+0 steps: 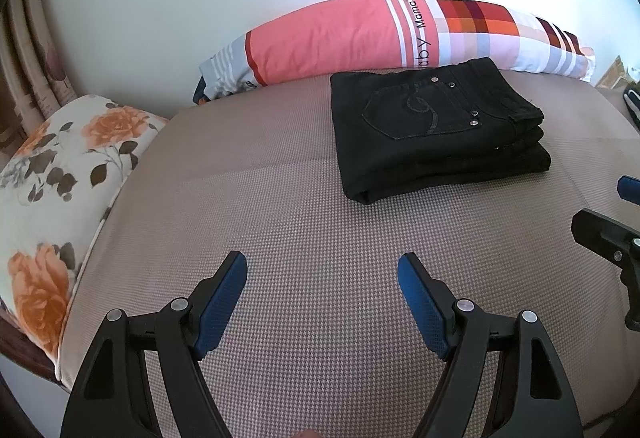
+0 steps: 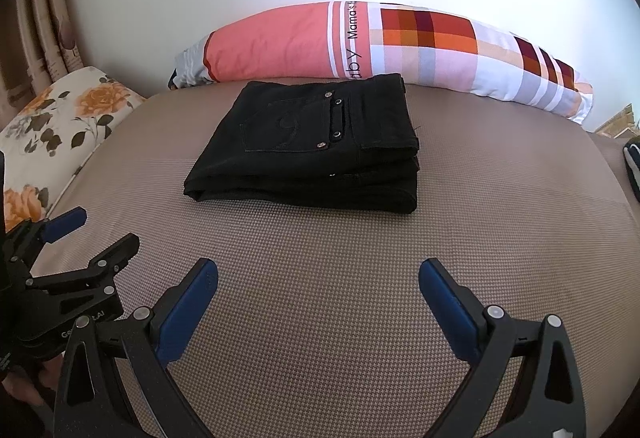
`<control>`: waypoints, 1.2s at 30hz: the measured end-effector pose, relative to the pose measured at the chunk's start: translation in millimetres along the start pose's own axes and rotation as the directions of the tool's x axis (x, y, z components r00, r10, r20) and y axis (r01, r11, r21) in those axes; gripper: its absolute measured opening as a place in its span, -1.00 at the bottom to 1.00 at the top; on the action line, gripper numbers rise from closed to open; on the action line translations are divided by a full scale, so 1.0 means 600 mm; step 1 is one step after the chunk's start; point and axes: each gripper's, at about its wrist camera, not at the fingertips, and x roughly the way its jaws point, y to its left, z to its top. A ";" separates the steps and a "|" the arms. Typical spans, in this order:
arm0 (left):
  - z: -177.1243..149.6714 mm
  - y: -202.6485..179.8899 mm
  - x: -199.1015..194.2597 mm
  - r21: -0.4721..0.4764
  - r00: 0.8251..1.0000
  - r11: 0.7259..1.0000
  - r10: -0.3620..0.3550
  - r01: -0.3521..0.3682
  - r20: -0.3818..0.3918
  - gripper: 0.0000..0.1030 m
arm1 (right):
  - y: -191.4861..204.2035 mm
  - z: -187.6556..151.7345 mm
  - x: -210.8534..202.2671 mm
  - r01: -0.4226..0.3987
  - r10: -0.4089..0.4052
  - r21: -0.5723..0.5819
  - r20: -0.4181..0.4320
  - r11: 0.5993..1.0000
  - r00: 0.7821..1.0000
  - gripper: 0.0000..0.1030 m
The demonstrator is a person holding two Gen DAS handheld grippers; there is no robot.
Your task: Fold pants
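Observation:
Black pants [image 1: 436, 130] lie folded into a compact stack on the beige bed, back pocket with metal studs on top; they also show in the right wrist view [image 2: 316, 150]. My left gripper [image 1: 322, 270] is open and empty, hovering over bare mattress in front and to the left of the pants. My right gripper [image 2: 318, 274] is open and empty, over the mattress just in front of the pants. The right gripper shows at the right edge of the left wrist view [image 1: 608, 214], and the left gripper at the left edge of the right wrist view [image 2: 100, 234].
A long pink and checked pillow [image 1: 384, 34] lies against the white wall behind the pants. A floral pillow [image 1: 60, 174] sits at the bed's left edge, with curtains [image 1: 36, 50] beyond. A dark object [image 2: 632, 170] lies at the far right. The beige mattress [image 2: 500, 222] surrounds the pants.

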 end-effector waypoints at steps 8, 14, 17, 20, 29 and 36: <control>-0.002 -0.002 -0.002 -0.003 1.000 1.000 0.003 -0.003 -0.001 0.51 | -0.001 -0.001 0.003 0.001 -0.001 -0.003 -0.005 1.000 1.000 0.93; 0.000 -0.001 0.000 0.001 1.000 1.000 0.001 -0.001 -0.003 0.51 | -0.002 -0.001 0.005 0.000 0.000 0.000 -0.012 1.000 1.000 0.93; -0.001 -0.002 -0.001 0.000 1.000 1.000 0.000 0.000 -0.005 0.51 | -0.003 -0.001 0.005 -0.001 0.001 -0.001 -0.013 1.000 1.000 0.93; -0.001 0.000 0.001 0.005 1.000 1.000 -0.005 0.005 -0.006 0.51 | -0.002 -0.002 0.006 0.001 -0.001 0.000 -0.015 1.000 1.000 0.93; -0.001 0.002 0.001 0.008 1.000 1.000 -0.005 0.005 -0.007 0.51 | 0.001 -0.004 0.008 -0.004 0.004 -0.001 -0.022 1.000 1.000 0.93; 0.000 0.004 0.003 0.020 1.000 1.000 -0.008 0.008 -0.007 0.51 | 0.000 -0.005 0.009 -0.002 0.002 0.003 -0.027 1.000 1.000 0.93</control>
